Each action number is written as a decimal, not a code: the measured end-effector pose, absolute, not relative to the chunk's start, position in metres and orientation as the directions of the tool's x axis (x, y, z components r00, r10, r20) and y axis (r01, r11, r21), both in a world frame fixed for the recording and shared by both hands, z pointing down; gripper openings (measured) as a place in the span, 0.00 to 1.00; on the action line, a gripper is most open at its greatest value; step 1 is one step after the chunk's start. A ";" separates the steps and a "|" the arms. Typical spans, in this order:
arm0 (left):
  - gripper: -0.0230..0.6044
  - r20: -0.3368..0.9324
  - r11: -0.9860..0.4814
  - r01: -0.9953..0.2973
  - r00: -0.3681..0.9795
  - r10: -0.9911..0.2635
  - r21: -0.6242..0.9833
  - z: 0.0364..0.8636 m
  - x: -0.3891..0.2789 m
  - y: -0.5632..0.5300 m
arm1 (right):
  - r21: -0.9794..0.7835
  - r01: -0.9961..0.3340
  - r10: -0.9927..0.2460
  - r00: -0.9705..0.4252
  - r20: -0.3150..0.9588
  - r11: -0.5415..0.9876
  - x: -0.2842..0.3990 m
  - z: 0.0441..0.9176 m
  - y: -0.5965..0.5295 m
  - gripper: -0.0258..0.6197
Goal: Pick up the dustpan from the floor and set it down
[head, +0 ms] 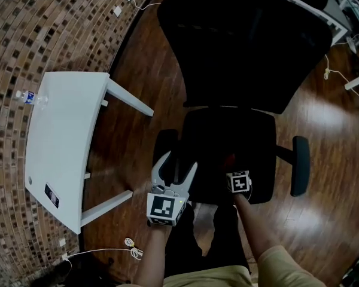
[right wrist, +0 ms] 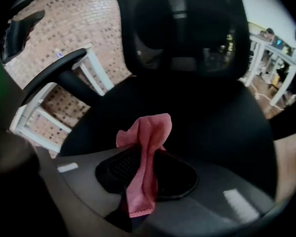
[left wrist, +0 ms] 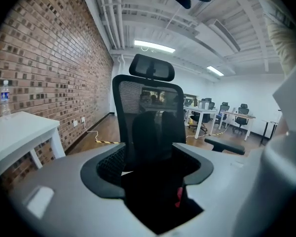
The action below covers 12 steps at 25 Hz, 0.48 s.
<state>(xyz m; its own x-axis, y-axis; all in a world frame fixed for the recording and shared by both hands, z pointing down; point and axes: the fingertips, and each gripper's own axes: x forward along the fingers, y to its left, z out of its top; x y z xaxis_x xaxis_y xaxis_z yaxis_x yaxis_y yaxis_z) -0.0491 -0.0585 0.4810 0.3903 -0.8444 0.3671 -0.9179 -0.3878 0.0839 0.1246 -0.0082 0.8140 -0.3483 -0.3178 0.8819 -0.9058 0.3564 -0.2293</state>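
Note:
No dustpan shows in any view. My right gripper (right wrist: 147,158) is shut on a pink cloth (right wrist: 147,130), which stands up in a fold between the pads and hangs below them. In the head view that gripper (head: 232,167) points steeply down over the seat of a black office chair (head: 227,130). My left gripper (head: 176,171) hovers at the seat's front left edge with its jaws apart and nothing between them. In the left gripper view the gripper (left wrist: 153,169) faces the chair's backrest (left wrist: 148,102).
A white table (head: 60,136) stands to the left by the brick wall, with a water bottle (head: 27,96) on it. The chair's armrest (head: 300,166) sticks out at the right. A white cable (head: 131,247) lies on the wooden floor (head: 137,142). More desks and chairs (left wrist: 227,115) stand far behind.

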 end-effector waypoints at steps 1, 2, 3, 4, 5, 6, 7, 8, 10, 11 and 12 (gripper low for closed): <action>0.46 0.370 -0.401 -0.912 0.404 -0.837 0.090 0.483 -0.040 -0.059 | -0.185 -0.924 -0.329 -0.299 0.896 0.335 0.162 0.813 -0.009 0.18; 0.46 0.369 -0.414 -0.906 0.418 -0.830 0.094 0.484 -0.032 -0.060 | -0.139 -0.939 -0.341 -0.249 0.906 0.316 0.197 0.810 -0.011 0.18; 0.46 0.363 -0.425 -0.900 0.430 -0.826 0.098 0.485 -0.024 -0.061 | -0.096 -0.948 -0.351 -0.204 0.914 0.303 0.230 0.806 -0.013 0.18; 0.46 0.359 -0.433 -0.895 0.440 -0.823 0.104 0.486 -0.018 -0.063 | -0.056 -0.952 -0.355 -0.166 0.920 0.301 0.256 0.802 -0.014 0.18; 0.46 0.358 -0.438 -0.892 0.447 -0.820 0.111 0.486 -0.014 -0.064 | -0.019 -0.950 -0.353 -0.134 0.926 0.312 0.276 0.798 -0.013 0.17; 0.46 0.358 -0.442 -0.889 0.453 -0.817 0.116 0.486 -0.010 -0.065 | 0.017 -0.943 -0.347 -0.105 0.932 0.331 0.291 0.794 -0.012 0.18; 0.46 0.354 -0.449 -0.885 0.461 -0.814 0.119 0.484 -0.006 -0.066 | 0.048 -0.938 -0.341 -0.077 0.937 0.344 0.301 0.791 -0.011 0.18; 0.46 0.348 -0.458 -0.881 0.468 -0.812 0.118 0.482 -0.004 -0.066 | 0.067 -0.939 -0.338 -0.054 0.940 0.338 0.307 0.788 -0.010 0.18; 0.46 0.346 -0.466 -0.878 0.474 -0.810 0.111 0.478 -0.007 -0.065 | 0.066 -0.958 -0.346 -0.036 0.938 0.279 0.309 0.786 -0.010 0.18; 0.46 0.351 -0.461 -0.881 0.468 -0.811 0.108 0.476 -0.011 -0.064 | 0.044 -0.969 -0.357 -0.047 0.933 0.243 0.302 0.785 -0.010 0.18; 0.46 0.358 -0.450 -0.886 0.457 -0.814 0.107 0.475 -0.018 -0.062 | 0.001 -0.977 -0.372 -0.081 0.925 0.215 0.287 0.783 -0.011 0.18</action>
<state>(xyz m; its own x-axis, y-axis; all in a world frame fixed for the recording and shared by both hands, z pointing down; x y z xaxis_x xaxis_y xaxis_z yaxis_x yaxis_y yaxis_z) -0.0180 -0.0624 0.4753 0.4571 -0.8143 0.3578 -0.8863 -0.4505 0.1072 0.2872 -0.0109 0.7829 -0.0815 -0.3719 0.9247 -0.9766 0.2153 0.0006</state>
